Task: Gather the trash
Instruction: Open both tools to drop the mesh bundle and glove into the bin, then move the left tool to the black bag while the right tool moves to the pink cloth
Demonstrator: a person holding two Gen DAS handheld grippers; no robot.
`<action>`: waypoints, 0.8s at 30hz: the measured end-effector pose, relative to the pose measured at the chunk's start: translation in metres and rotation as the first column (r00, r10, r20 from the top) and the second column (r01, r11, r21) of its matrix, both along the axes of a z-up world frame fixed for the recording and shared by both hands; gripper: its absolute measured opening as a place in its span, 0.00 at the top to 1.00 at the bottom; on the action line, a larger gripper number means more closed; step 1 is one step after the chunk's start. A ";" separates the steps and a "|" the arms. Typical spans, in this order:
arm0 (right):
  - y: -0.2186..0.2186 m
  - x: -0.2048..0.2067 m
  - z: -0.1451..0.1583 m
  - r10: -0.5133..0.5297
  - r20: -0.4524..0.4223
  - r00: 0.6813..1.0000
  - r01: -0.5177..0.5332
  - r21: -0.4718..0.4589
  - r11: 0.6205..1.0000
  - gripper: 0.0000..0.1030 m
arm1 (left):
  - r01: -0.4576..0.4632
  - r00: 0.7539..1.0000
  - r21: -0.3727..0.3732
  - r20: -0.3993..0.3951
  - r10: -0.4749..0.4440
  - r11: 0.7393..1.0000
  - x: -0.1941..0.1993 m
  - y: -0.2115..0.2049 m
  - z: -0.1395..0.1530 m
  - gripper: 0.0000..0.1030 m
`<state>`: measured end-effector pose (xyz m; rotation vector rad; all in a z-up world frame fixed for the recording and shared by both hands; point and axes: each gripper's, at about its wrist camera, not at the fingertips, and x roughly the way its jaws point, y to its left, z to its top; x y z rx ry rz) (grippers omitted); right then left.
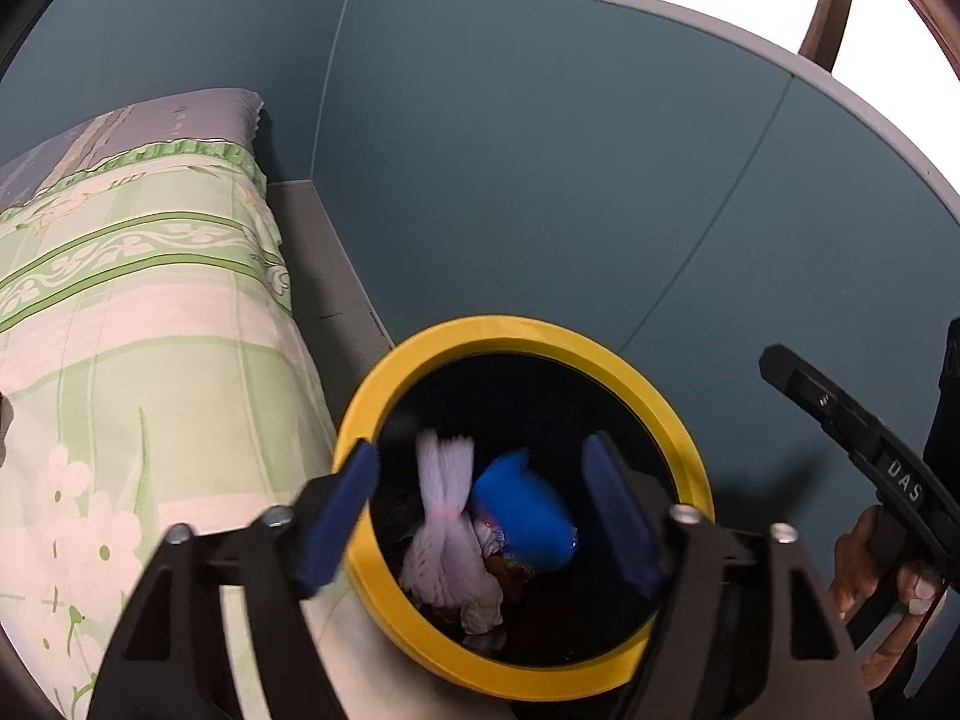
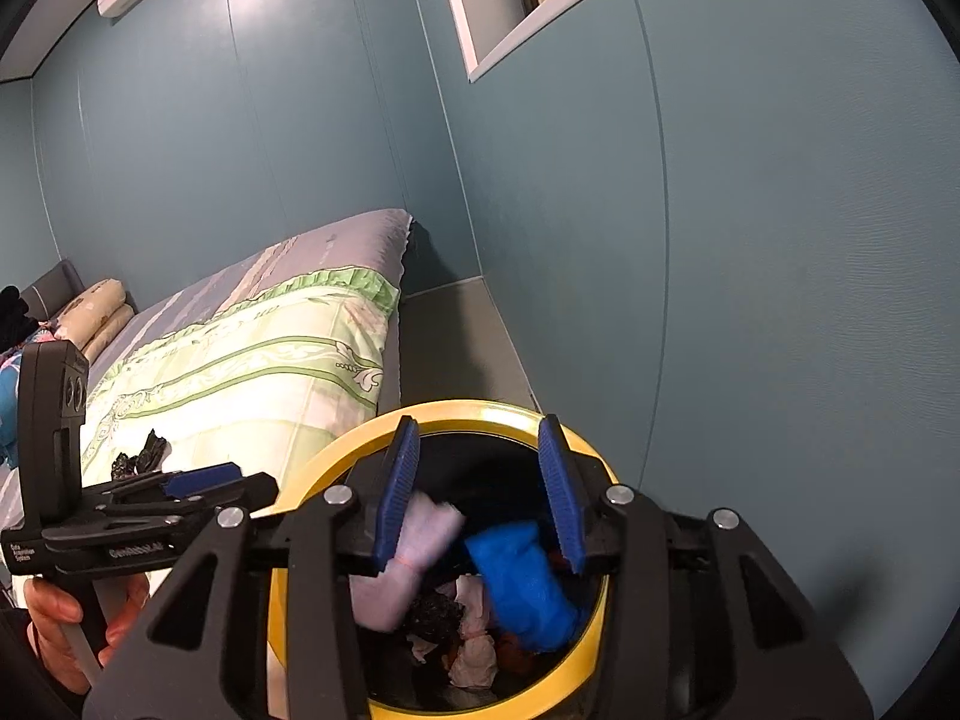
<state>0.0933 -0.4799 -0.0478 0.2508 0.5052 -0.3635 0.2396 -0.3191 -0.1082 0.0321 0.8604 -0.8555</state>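
The left gripper [image 1: 480,510] hung with its 2 blue-padded fingers [image 1: 345,519] spread wide and nothing between them, while the right gripper [image 2: 477,492], just to its right, likewise held its 2 fingers [image 2: 396,492] apart and empty, each handle gripped by a bare hand [image 2: 72,630].

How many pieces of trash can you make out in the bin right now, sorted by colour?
Blue bundle: 1
Pale lilac bundle: 1
White crumpled paper: 2
Black crumpled piece: 1
Total: 5 that can be told apart; more may lie hidden deeper in the yellow-rimmed bin. Both items in mid-air look blurred.
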 end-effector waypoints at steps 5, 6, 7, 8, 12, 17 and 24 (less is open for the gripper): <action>0.004 -0.003 0.004 0.016 0.018 1.000 -0.015 -0.001 1.000 0.57 | -0.045 0.999 -0.021 0.022 0.045 0.999 0.007 0.016 0.011 0.17; 0.007 -0.004 0.007 0.025 0.027 0.999 -0.024 -0.007 1.000 0.54 | -0.050 0.998 -0.023 0.026 0.051 0.998 0.008 0.020 0.014 0.14; 0.010 -0.005 0.009 0.034 0.038 0.999 -0.034 -0.015 0.999 0.52 | -0.065 0.997 -0.025 0.036 0.066 0.998 0.011 0.027 0.018 0.12; 0.013 -0.005 0.011 0.041 0.045 0.998 -0.040 -0.021 0.999 0.51 | -0.075 0.996 -0.031 0.045 0.076 0.997 0.013 0.032 0.022 0.11; 0.027 -0.006 0.021 0.086 0.081 0.993 -0.082 -0.044 0.996 0.43 | -0.112 0.990 -0.048 0.075 0.116 0.993 0.022 0.058 0.036 0.11; 0.052 -0.002 0.035 0.150 0.120 0.981 -0.141 -0.078 0.987 0.36 | -0.174 0.978 -0.064 0.108 0.180 0.983 0.035 0.101 0.052 0.09; 0.093 0.012 0.046 0.248 0.139 0.959 -0.236 -0.096 0.967 0.28 | -0.288 0.945 -0.091 0.137 0.298 0.953 0.046 0.174 0.074 0.08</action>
